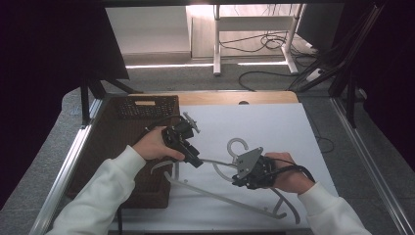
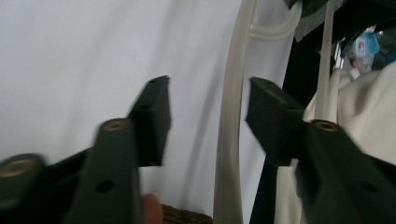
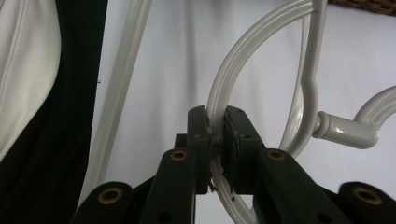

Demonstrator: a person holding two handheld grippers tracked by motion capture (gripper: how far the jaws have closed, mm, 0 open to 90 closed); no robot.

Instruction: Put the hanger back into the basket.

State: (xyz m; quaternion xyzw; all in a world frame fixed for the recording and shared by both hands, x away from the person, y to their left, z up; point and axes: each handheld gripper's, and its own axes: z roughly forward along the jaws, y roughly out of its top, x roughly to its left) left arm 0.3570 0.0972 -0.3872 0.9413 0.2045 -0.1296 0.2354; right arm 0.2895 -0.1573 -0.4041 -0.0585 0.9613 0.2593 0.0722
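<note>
Counting from the high view: one grey hanger (image 1: 230,188) lying on the white table (image 1: 274,122), one wicker basket (image 1: 132,147) at the table's left, two grippers. The right gripper (image 1: 234,177) is clenched on a curved arm of the hanger near its hook (image 1: 237,145); the right gripper view confirms this, jaws pinched on the ribbed curve (image 3: 224,98). The left gripper (image 1: 197,163) sits over the hanger's left end, beside the basket. The left gripper view adds that its jaws stand apart, released, with one hanger bar (image 2: 231,116) running between them, untouched.
</note>
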